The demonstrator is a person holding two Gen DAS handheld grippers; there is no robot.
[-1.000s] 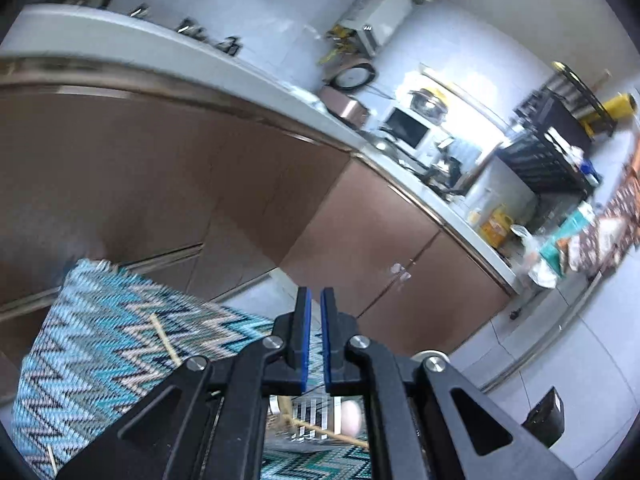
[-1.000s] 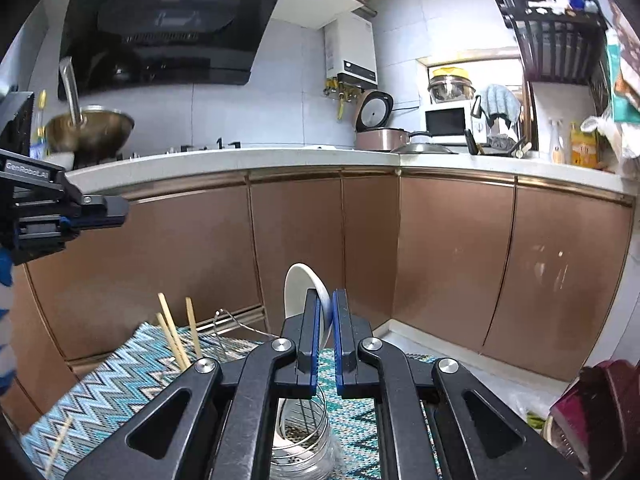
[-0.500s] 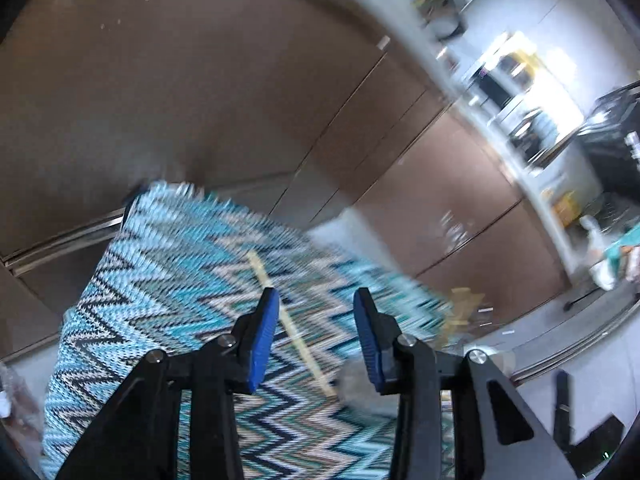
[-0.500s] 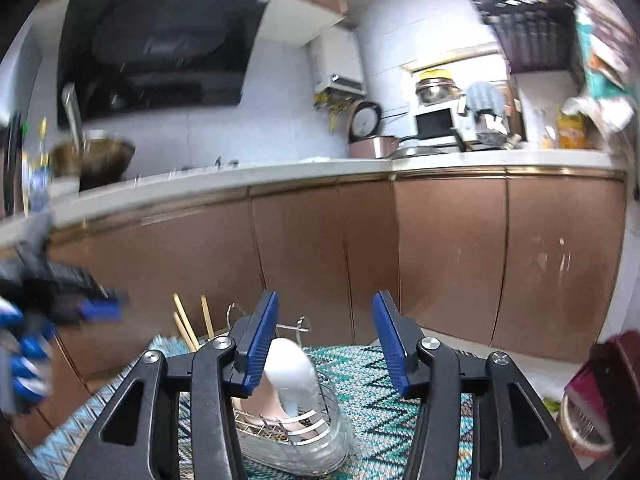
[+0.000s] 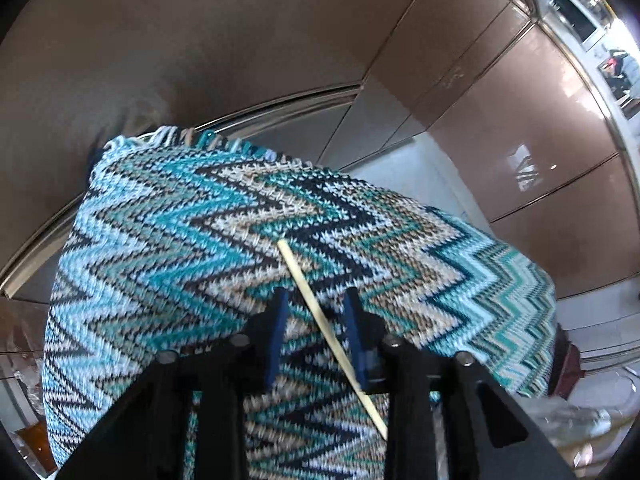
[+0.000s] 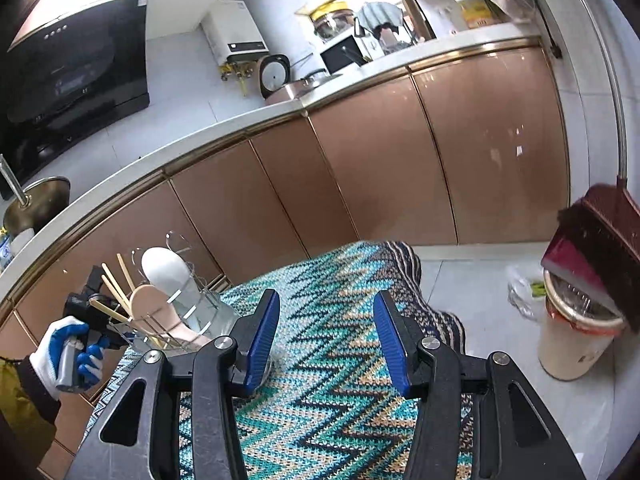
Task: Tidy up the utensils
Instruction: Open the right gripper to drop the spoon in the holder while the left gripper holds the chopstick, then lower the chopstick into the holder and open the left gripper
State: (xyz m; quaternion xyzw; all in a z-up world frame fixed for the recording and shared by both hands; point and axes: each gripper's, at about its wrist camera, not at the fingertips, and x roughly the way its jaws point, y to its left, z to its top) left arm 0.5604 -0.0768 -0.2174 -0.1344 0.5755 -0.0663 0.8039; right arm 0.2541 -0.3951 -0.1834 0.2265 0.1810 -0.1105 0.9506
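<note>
The left gripper (image 5: 314, 334) is seen angled steeply down over a zigzag-patterned cloth (image 5: 168, 240); its blue-padded jaws, which have just been closing, stand narrowly apart with a single pale chopstick (image 5: 320, 320) lying diagonally between them. The stick rests flat on the cloth, and it crosses toward the right-hand pad; whether that pad touches it cannot be told, and no grip is made on it. Beyond the cloth's fringed far edge, brown cabinet doors (image 5: 500, 128) and a strip of pale floor are visible. The right gripper (image 6: 326, 336) is held at a shallow downward angle over the same cloth (image 6: 320, 412), its jaws set moderately wide with nothing between them. To its left, a wire utensil holder (image 6: 176, 320) stands on the cloth, holding several chopsticks (image 6: 114, 288) upright or leaning, a white spoon (image 6: 166, 270) and a tan spoon (image 6: 146, 304). Just beside the holder, the left gripper is seen from outside, carried by a hand (image 6: 64, 354) in a white-and-blue glove, pointing down toward the cloth. Behind, a white countertop (image 6: 224, 124) runs above the cabinets, with a black range hood (image 6: 76, 64), a pot (image 6: 38, 200), and a wall-mounted water heater (image 6: 236, 32). At the right, a bin (image 6: 576, 344) stands on the floor beside a dark red dustpan (image 6: 592, 248).
</note>
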